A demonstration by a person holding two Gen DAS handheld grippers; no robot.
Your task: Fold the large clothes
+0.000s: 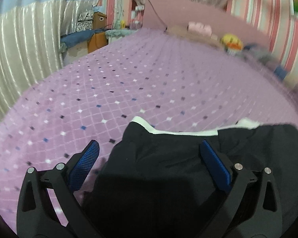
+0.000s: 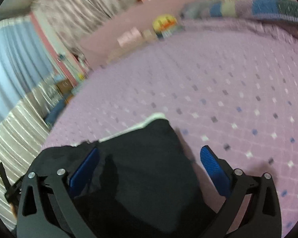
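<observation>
Grippers hang spread wide: left gripper (image 1: 149, 158), right gripper (image 2: 149, 162). Black garment (image 1: 168, 168) lies between each pair of fingers on the purple bedspread (image 1: 129, 83).

Black angular gripper frames, silver rivets, blue textured pads (image 1: 85, 164), seemingly alike on both.

We are looking from both wrists low and close over the purple bedspread (image 1: 149, 83), facing toward the pink headboard (image 1: 198, 17). The left view is sitting over the dark garment's (image 1: 159, 168) left end, the right over its right end, both sharing its white edge (image 2: 147, 122).
</observation>
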